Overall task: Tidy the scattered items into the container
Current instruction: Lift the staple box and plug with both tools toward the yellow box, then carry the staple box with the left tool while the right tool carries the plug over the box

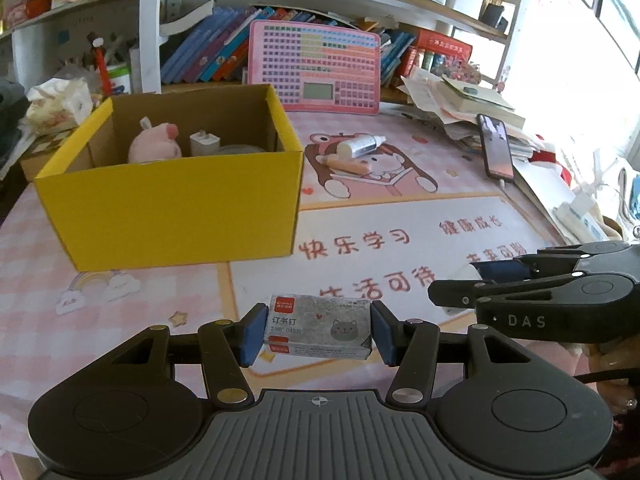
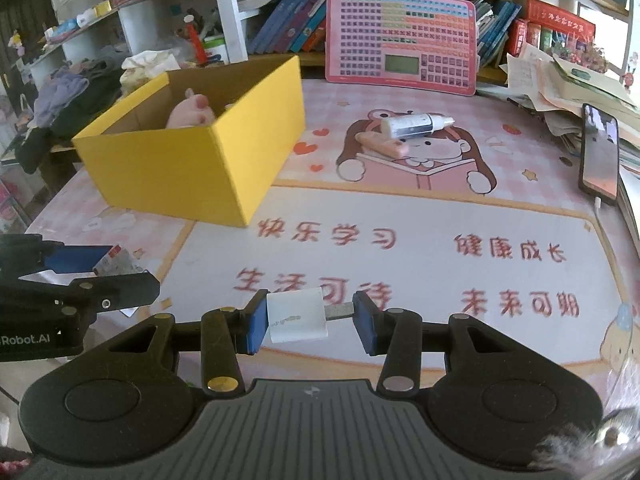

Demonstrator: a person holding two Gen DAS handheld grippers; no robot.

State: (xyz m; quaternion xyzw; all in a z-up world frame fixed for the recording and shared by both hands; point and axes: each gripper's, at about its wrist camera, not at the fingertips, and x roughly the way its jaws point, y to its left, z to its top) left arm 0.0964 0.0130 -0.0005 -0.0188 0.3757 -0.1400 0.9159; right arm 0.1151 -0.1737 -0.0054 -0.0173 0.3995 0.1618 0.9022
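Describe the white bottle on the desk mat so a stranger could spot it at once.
Start at the yellow box, then look right to the bear cartoon on the pink desk mat. The white bottle lies on its side across the bear's head, paler and fatter than the peach tube beside it.

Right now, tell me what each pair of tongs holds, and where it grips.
Left tongs: staple box, clamped across its two short ends. Right tongs: white USB adapter, pinched between its white body and metal plug tip.

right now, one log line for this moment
left tool: shut on staple box | right tool: shut on adapter | yellow box: open, toy inside | bottle: on mat
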